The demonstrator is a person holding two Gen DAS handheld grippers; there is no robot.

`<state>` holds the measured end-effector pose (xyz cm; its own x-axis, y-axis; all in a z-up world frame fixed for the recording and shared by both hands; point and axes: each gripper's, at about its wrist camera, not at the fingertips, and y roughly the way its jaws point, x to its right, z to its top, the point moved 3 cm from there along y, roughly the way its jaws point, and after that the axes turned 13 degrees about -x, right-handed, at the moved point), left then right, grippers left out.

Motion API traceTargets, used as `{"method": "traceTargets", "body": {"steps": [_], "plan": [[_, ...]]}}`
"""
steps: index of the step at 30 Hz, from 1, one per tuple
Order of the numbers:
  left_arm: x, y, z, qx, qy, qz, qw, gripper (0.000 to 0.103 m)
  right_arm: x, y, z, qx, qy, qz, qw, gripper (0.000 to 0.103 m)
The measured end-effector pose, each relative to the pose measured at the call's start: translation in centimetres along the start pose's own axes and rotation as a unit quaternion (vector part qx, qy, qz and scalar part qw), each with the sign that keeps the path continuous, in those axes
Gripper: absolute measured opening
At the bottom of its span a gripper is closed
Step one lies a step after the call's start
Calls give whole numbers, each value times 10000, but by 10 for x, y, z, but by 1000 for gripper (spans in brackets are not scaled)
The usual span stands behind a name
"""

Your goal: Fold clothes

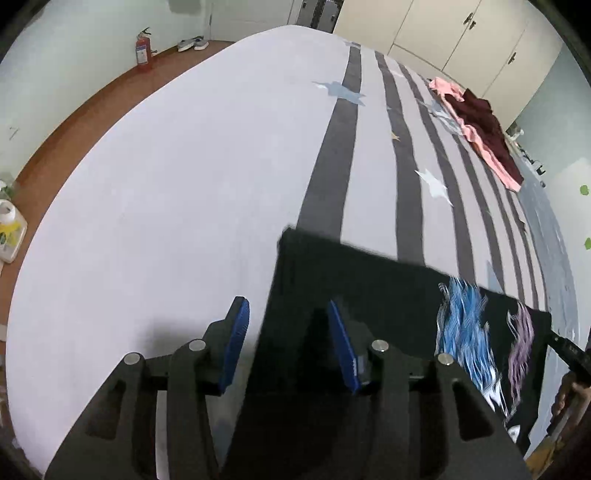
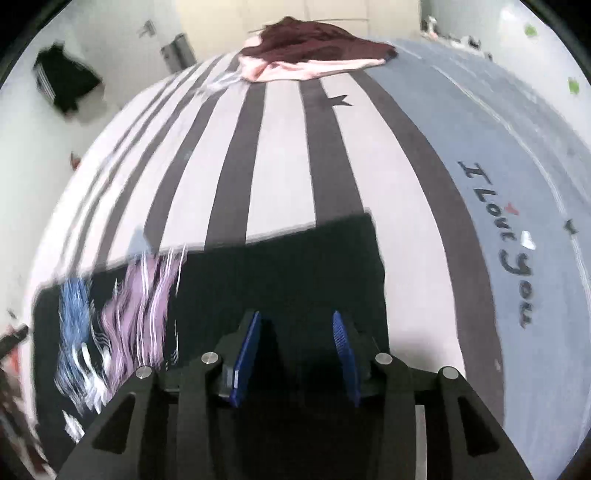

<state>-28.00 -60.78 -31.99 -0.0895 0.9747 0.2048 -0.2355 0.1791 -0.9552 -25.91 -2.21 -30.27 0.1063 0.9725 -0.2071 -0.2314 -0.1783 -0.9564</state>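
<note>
A black T-shirt (image 1: 369, 280) with a blue and purple print lies flat as a folded rectangle on the striped bed sheet (image 1: 166, 184). My left gripper (image 1: 285, 306) hangs open over the shirt's left edge, one blue pad over the sheet and the other over the black cloth, with nothing pinched. In the right wrist view the same shirt (image 2: 295, 258) fills the lower middle. My right gripper (image 2: 296, 317) stands open above its plain right part near the right edge, and its blue pads are apart and bare.
A pile of pink and maroon clothes (image 1: 476, 122) (image 2: 314, 51) lies at the far side of the bed. A fire extinguisher (image 1: 143, 50), shoes (image 1: 192, 44) and a bottle (image 1: 9, 229) stand on the wooden floor at left. Wardrobe doors (image 1: 443, 29) line the back.
</note>
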Motion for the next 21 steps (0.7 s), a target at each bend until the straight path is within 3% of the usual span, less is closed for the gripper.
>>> {"method": "traceTargets", "body": {"steps": [8, 9, 10, 11, 12, 13, 15, 21], "plan": [[12, 42, 38, -443, 179, 280, 9985, 40, 2, 27, 34, -310, -231, 140, 9992, 38], [13, 45, 40, -481, 189, 233, 9984, 26, 2, 30, 37, -337, -205, 215, 9990, 38], [18, 43, 42, -409, 309, 134, 9986, 20, 2, 32, 40, -358, -179, 294, 9988, 38], [20, 44, 42, -396, 402, 168, 9983, 12, 0, 32, 43, -372, -193, 345, 9985, 33], [23, 44, 42, -391, 491, 217, 9978, 6, -1, 32, 46, -367, -242, 369, 9984, 14], [25, 44, 41, -385, 580, 266, 9972, 5, -2, 32, 48, -367, -302, 343, 9983, 1], [27, 45, 42, -396, 693, 309, 9963, 5, -3, 33, 53, -355, -355, 349, 9981, 0], [17, 46, 47, -405, 367, 113, 9984, 5, 11, 34, 78, -358, -126, 471, 9982, 0]]}}
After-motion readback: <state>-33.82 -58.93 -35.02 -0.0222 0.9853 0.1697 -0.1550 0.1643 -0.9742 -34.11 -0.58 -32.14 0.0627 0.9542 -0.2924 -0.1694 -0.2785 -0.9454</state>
